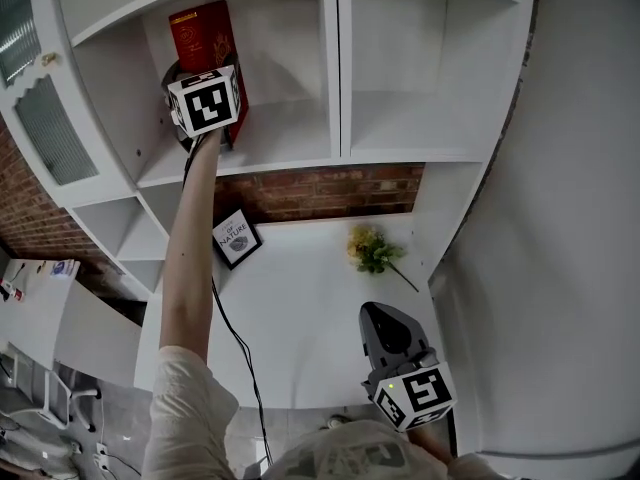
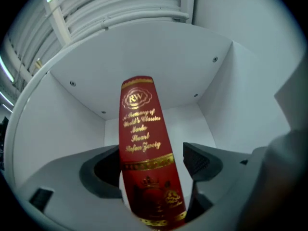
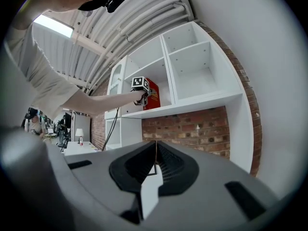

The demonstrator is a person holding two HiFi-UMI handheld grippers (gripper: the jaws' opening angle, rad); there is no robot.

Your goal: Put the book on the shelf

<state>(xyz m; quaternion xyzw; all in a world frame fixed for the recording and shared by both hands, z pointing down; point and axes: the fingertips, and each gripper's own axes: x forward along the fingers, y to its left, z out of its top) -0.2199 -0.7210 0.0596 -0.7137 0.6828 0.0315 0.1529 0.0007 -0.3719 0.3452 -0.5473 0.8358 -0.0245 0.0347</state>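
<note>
A red book [image 1: 203,38] with gold lettering stands upright, leaning slightly, in the upper left compartment of the white shelf unit [image 1: 290,146]. My left gripper [image 1: 203,80] is raised to its lower part. In the left gripper view the book [image 2: 144,148] is between the open jaws of that gripper [image 2: 153,160]; the right pad [image 2: 196,160] stands clear of the cover with white showing in the gap. My right gripper [image 1: 380,320] hangs low over the white table, shut and empty, its jaws meeting [image 3: 155,153]. From there the book [image 3: 151,94] shows far off on the shelf [image 3: 192,105].
Below the shelf runs a strip of brick wall [image 1: 330,190]. A framed print [image 1: 236,238] and a bunch of yellow flowers [image 1: 372,250] lie on the white table [image 1: 300,318]. A black cable [image 1: 238,343] trails down from the left arm. A glass-fronted cabinet door [image 1: 45,123] is at left.
</note>
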